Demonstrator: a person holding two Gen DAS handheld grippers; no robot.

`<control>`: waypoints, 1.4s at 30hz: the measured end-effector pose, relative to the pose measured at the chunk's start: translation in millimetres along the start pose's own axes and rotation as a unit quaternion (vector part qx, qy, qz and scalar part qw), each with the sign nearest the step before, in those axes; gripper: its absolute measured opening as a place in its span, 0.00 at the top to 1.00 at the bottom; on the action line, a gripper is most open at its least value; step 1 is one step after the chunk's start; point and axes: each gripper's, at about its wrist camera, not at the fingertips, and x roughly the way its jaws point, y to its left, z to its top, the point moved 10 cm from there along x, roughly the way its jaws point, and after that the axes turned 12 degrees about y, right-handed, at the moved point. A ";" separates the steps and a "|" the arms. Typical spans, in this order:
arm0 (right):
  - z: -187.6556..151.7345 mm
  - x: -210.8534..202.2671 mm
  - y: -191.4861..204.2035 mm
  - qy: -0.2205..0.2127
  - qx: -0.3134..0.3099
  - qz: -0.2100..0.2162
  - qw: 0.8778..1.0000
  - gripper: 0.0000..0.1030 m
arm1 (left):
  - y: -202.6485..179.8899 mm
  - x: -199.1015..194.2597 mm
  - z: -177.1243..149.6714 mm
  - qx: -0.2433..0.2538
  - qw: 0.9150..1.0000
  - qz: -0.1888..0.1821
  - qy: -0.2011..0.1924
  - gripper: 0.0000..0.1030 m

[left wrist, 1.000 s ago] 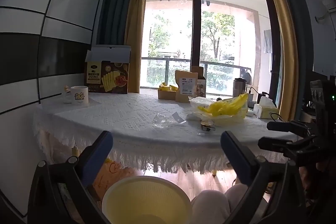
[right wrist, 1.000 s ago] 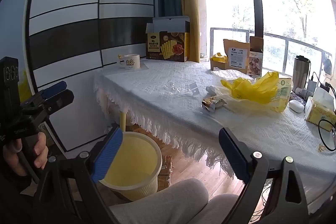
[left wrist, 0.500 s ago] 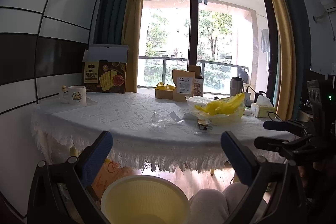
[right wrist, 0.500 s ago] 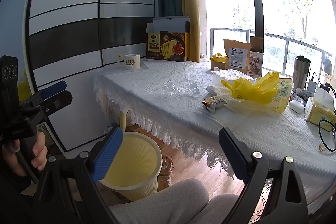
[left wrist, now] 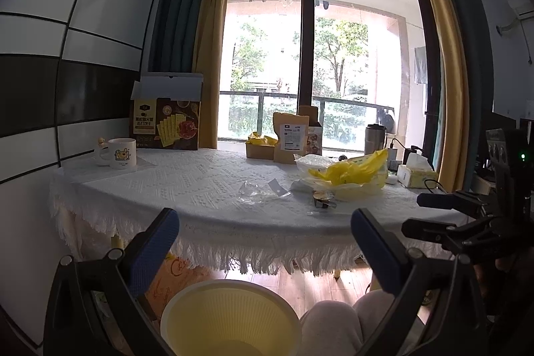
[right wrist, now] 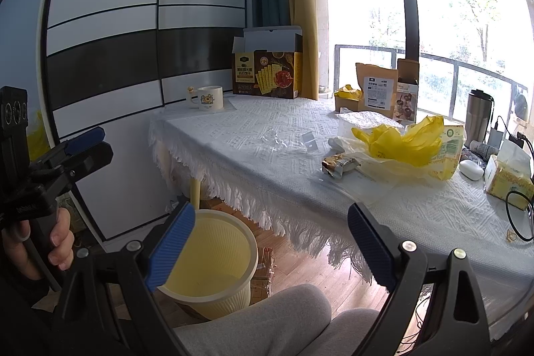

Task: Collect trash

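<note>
Crinkled clear wrapper point(left wrist: 257, 192) on lace tablecloth point(left wrist: 187, 186)

2 wrist views toward table point(left wrist: 200, 186)

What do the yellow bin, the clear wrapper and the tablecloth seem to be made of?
Yellow bin: matte moulded plastic, judging by its ribbed wall.
Clear wrapper: thin transparent film, crinkled and glinting.
Tablecloth: white woven fabric, likely cotton, with raised pattern and fringed hem.
</note>
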 end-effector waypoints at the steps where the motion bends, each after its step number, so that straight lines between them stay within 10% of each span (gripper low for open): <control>1: -0.6 -0.6 0.7 0.000 0.000 0.000 1.000 0.11 | -0.2 0.0 -0.3 0.000 1.000 0.000 0.000 0.00; 42: 0.0 -0.1 0.1 -0.001 -0.001 0.000 1.000 0.11 | -3.2 -2.1 6.0 0.007 1.000 -0.008 -0.003 0.00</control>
